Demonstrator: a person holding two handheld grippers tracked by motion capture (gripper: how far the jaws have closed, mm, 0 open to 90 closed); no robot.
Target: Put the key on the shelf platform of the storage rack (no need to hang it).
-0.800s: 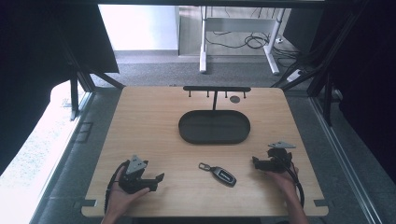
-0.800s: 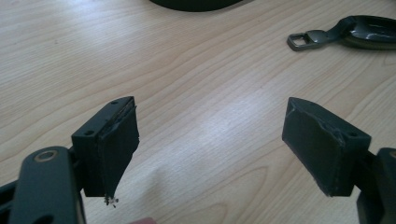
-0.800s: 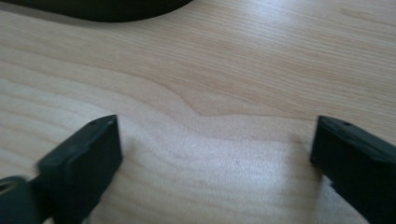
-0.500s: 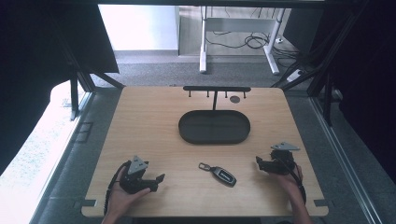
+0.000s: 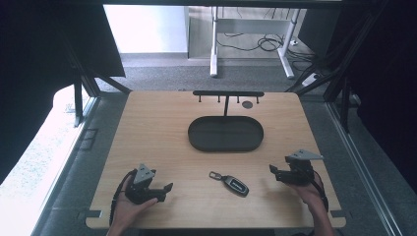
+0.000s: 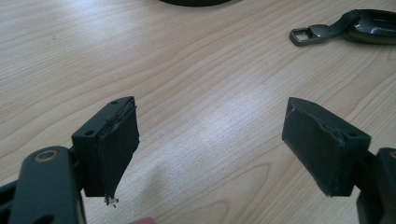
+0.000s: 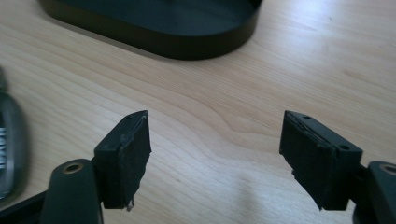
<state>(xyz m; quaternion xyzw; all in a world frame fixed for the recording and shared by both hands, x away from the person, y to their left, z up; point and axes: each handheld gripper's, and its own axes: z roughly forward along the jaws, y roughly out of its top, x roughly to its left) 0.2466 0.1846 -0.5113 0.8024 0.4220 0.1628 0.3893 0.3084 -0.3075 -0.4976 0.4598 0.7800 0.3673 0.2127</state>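
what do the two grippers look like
Both are black handheld tools. The left gripper and right gripper each carry a grey three-cornered plate on top and trail a black cable. Each ends in two blocky black jaws whose pads look worn and frayed at the edges. No sleeves are visible.
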